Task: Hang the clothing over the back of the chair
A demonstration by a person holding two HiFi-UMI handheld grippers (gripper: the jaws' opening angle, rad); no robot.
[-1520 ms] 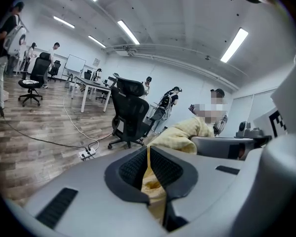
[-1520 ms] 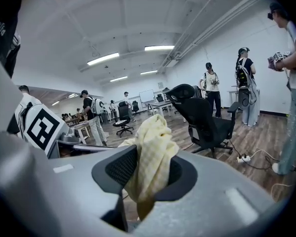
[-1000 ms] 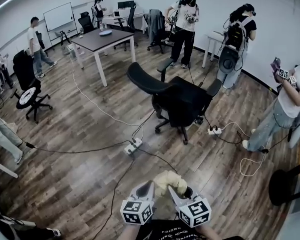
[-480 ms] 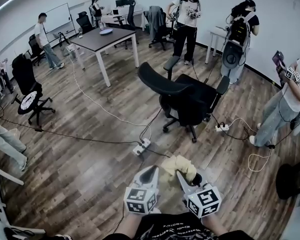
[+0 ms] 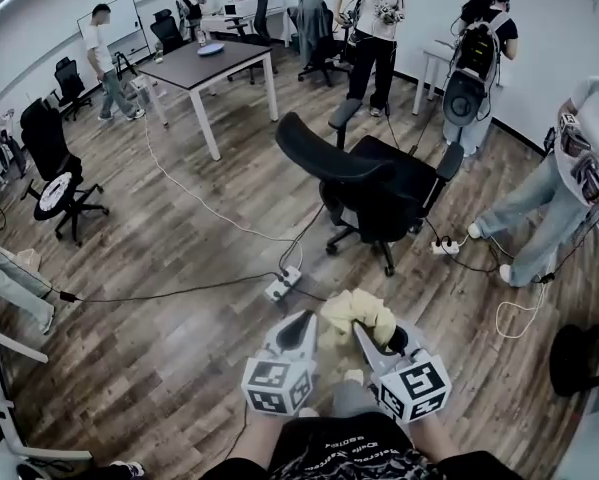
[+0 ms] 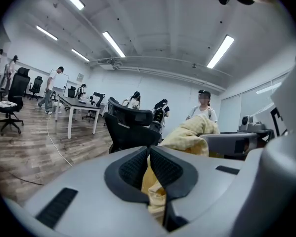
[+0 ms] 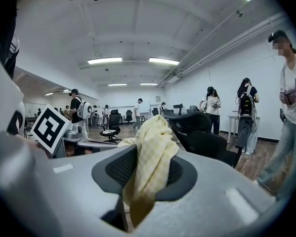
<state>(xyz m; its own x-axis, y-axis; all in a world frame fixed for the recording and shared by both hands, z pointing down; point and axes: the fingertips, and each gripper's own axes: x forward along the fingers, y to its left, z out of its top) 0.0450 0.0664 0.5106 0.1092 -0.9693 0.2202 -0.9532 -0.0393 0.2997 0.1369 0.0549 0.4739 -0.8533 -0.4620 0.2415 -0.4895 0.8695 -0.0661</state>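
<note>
Left gripper (image 5: 298, 326) and right gripper (image 5: 365, 340) both clamp the yellow garment (image 5: 359, 311), the chair (image 5: 374, 193) straight ahead, its back nearer the left.

the left gripper (image 5: 301, 320) and right gripper (image 5: 367, 336) sit side by side, pointing forward, each clamped on the yellow cloth (image 5: 361, 311).

Ahead of you a dark-topped table (image 5: 201, 65) stands on the wood floor (image 5: 179, 238), with a white power strip (image 5: 282, 285) and its cables lying nearer. To your left sits a spare black chair (image 5: 45, 138). Several people (image 5: 376, 28) stand along the far wall, one by a whiteboard (image 5: 124, 18).
</note>
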